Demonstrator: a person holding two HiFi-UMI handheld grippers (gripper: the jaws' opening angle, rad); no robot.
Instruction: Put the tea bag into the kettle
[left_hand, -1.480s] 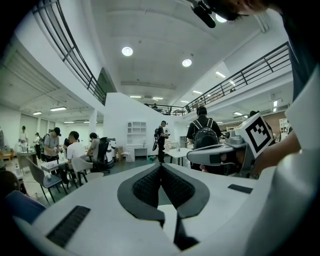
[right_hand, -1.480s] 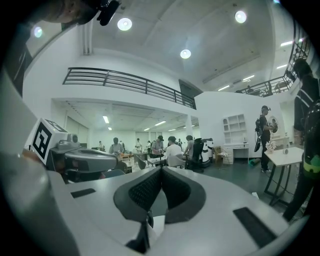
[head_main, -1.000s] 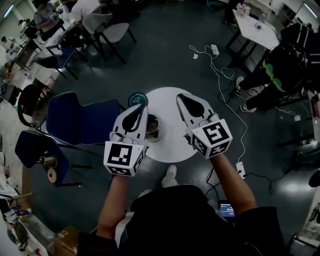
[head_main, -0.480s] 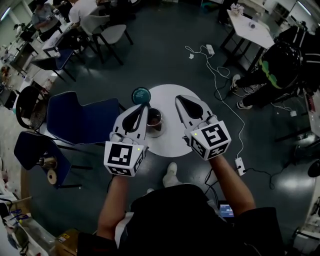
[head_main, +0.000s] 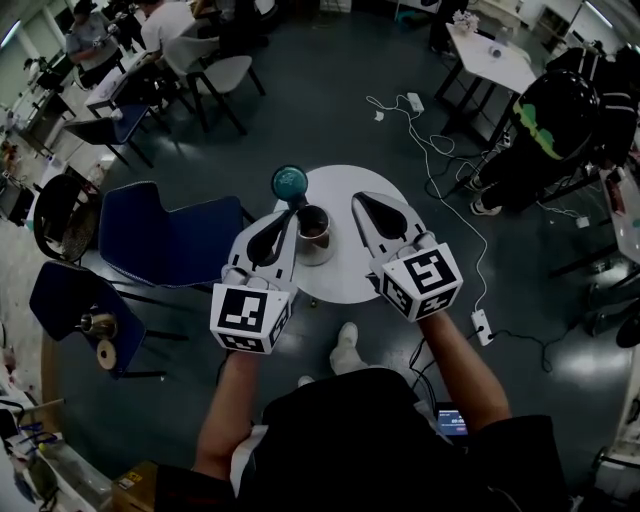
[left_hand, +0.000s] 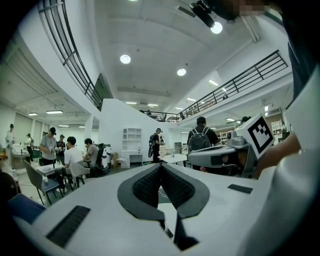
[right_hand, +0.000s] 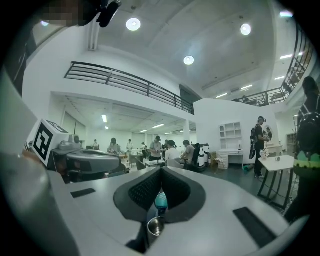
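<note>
Fingers (head_main: 272, 236) of the left gripper (head_main: 289, 214) lie pressed together in the head view, their dark-lined tips over the near left part of the round white table (head_main: 350, 280). The right gripper (head_main: 358, 195) is likewise closed with nothing in it, over the table's right half. Between the two, left of the table's middle, stands the small open-topped shiny metal kettle (head_main: 314, 232), apart from both pairs of tips. Its inside looks dark brown; whether that is the tea bag cannot be told. A teal round lid-like piece (head_main: 289, 183) sits at the table's far left edge, just beyond the kettle. A blue padded chair (head_main: 165, 240) stands left of the table. A white cable (head_main: 440, 150) trails over the dark floor beyond the table's far right. The person's white shoe (head_main: 343, 345) shows on the floor at the table's near side.

In the left gripper view, the left gripper (left_hand: 161, 167) has its ribbed black pads meeting at the tips and grips nothing. A pale sliver of the table (left_hand: 167, 197) shows through the gap below them. The right gripper appears off to the right, with its square-marked cube raised behind it.

In the right gripper view, the right gripper (right_hand: 161, 170) also has its pads touching at the tips and is empty. Through the narrow gap below the tips the teal piece (right_hand: 161, 201) shows, with the kettle's round metal rim (right_hand: 155, 226) just under it in the picture. The left gripper is visible at the left.
</note>
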